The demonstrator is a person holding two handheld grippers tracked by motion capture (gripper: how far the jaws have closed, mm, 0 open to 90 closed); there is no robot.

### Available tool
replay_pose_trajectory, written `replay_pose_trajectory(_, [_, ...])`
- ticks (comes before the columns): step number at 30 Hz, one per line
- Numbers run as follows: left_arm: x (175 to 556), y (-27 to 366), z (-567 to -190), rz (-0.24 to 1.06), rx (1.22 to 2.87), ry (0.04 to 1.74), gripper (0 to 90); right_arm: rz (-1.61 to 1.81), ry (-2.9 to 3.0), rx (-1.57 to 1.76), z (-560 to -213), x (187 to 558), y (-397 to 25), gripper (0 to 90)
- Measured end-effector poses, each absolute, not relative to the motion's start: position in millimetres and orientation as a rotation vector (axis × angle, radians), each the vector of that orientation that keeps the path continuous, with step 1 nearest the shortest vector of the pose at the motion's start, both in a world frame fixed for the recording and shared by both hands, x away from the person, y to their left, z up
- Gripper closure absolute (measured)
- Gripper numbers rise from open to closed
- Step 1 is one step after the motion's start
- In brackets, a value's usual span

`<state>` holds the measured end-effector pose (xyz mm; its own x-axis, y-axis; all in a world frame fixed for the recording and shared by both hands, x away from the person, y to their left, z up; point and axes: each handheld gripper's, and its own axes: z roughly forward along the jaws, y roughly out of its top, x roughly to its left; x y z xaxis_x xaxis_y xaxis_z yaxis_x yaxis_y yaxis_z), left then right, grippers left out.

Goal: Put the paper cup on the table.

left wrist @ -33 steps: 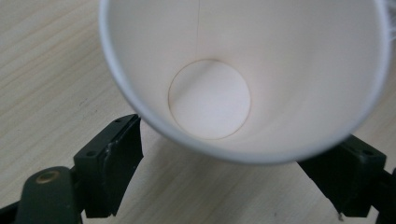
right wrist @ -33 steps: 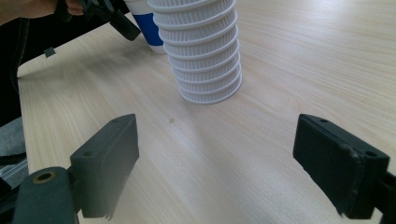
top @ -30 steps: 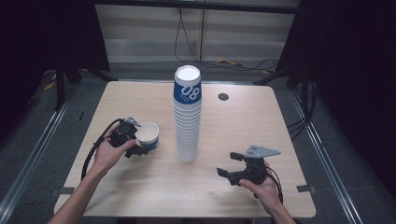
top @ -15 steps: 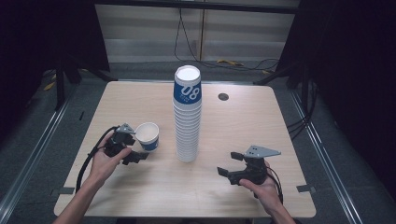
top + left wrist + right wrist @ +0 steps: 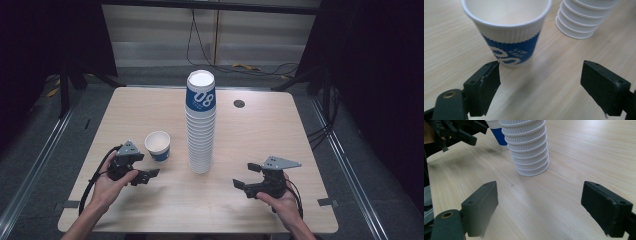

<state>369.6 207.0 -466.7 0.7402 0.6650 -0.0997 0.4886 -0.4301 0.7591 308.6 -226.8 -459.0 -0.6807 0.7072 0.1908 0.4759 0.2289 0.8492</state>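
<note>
A tall stack of white paper cups (image 5: 201, 125), its top cup banded blue, stands at the table's middle. One single blue-and-white cup (image 5: 158, 146) stands upright to its left, empty. My left gripper (image 5: 145, 176) is open just in front of that cup, apart from it. In the left gripper view the cup (image 5: 507, 32) sits beyond my open left gripper (image 5: 540, 85), with the stack's base (image 5: 584, 22) at the upper right. My right gripper (image 5: 245, 176) is open in front of the stack and to its right, with nothing in it. From my open right gripper (image 5: 539, 207) the stack (image 5: 529, 147) rises ahead.
The wooden table (image 5: 260, 135) has a small dark round hole (image 5: 239, 103) at the back right of the stack. The right gripper view shows the other hand's gripper (image 5: 456, 131) at the upper left. Cables lie on the floor behind the table.
My left gripper has let go of the single cup and drawn back toward the person. The cup stays upright on the table. The right gripper has not moved.
</note>
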Motion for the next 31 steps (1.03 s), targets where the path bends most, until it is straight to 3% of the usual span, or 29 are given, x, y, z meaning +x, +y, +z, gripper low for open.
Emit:
replay_pose_trajectory(5, [356,198,-477,0.301,2.08,0.887,15.9,1.425,2.269,1.115,-460,308,-226,14.2])
replay_pose_trajectory(20, [319,178,-485,0.195,1.959,0.835,16.0,1.433,2.263,1.109,-461,308,-223,15.2])
replay_pose_trajectory(31, [323,175,-494,0.154,1.982,0.819,16.1,1.408,2.294,1.083,-465,308,-215,16.0])
